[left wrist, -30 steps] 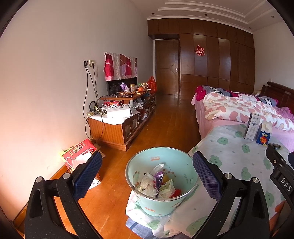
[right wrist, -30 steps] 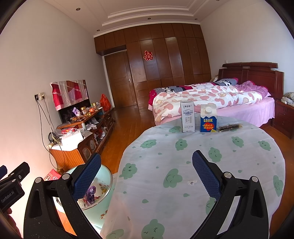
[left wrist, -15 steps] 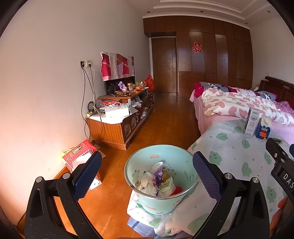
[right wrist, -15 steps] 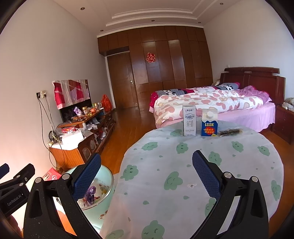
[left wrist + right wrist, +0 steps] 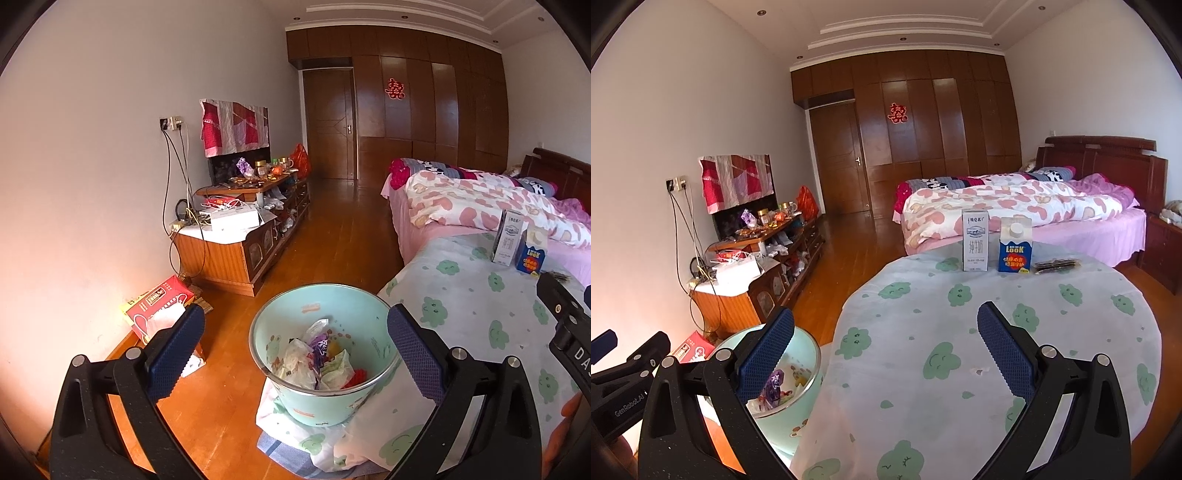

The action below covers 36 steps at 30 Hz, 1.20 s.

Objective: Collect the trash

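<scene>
Mint bin (image 5: 325, 406) beside two cartons (image 5: 975, 245) and one dark wrapper (image 5: 1054, 265); both tongs (image 5: 295, 350) (image 5: 885, 349) spread empty.

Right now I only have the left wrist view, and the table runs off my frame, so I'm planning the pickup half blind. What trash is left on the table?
Observer: Beside the blue LOOK carton, a flat dark packet lies on the tablecloth, on the side away from the white milk carton.
Operator: Anything nearer the right gripper?
Observer: A tiny pale scrap lies on the cloth close to one finger of the right gripper.
Operator: Is that gripper carrying anything?
Observer: No, its jaws stand wide open with nothing between them.
</scene>
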Each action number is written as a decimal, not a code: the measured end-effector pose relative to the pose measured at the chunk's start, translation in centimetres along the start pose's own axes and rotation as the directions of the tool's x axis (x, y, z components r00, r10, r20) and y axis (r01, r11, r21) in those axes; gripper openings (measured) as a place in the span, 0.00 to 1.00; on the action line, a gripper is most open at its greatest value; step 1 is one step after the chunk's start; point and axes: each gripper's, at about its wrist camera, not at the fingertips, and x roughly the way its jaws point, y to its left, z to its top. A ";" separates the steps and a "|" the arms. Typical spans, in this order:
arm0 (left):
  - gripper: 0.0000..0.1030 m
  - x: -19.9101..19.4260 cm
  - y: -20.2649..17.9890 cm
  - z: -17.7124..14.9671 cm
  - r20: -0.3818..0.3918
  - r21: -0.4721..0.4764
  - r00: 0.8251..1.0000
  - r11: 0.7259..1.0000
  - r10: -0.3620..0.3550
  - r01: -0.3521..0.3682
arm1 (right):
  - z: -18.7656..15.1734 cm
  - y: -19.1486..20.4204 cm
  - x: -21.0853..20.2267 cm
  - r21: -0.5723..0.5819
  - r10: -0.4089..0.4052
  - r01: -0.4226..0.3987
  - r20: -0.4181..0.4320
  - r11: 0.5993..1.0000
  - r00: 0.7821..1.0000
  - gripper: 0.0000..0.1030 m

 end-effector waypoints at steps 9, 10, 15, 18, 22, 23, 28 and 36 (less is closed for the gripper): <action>0.94 -0.4 0.2 -0.1 0.001 -0.004 1.000 1.000 0.003 -0.003 | -0.4 0.1 0.0 -0.002 0.003 -0.003 -0.004 1.000 1.000 0.95; 0.94 -0.4 0.2 -0.1 0.002 -0.004 1.000 1.000 0.003 -0.003 | -0.3 0.0 0.1 -0.001 0.003 -0.003 -0.003 1.000 1.000 0.95; 0.94 -0.3 0.2 -0.1 0.002 -0.008 1.000 1.000 -0.001 0.001 | -0.4 0.0 0.0 -0.002 0.004 -0.004 -0.005 1.000 1.000 0.95; 0.94 -0.4 0.2 -0.1 0.002 -0.014 1.000 1.000 -0.004 0.004 | -0.3 -0.1 0.0 -0.003 0.003 -0.003 -0.004 1.000 1.000 0.95; 0.94 -0.5 0.3 0.0 0.005 -0.015 1.000 1.000 -0.006 0.006 | -0.4 -0.1 0.1 -0.001 0.003 -0.003 -0.003 1.000 1.000 0.95; 0.94 -0.5 0.3 0.0 0.005 -0.016 1.000 1.000 -0.007 0.007 | -0.4 0.0 0.0 -0.002 0.004 -0.004 -0.005 1.000 1.000 0.95; 0.94 -0.5 0.3 0.0 0.006 -0.015 1.000 1.000 -0.007 0.007 | -0.4 0.0 0.0 -0.002 0.004 -0.004 -0.003 1.000 1.000 0.95; 0.94 -0.5 0.2 0.0 0.006 -0.015 1.000 1.000 -0.008 0.008 | -0.4 -0.1 0.0 -0.001 0.003 -0.003 -0.003 1.000 1.000 0.95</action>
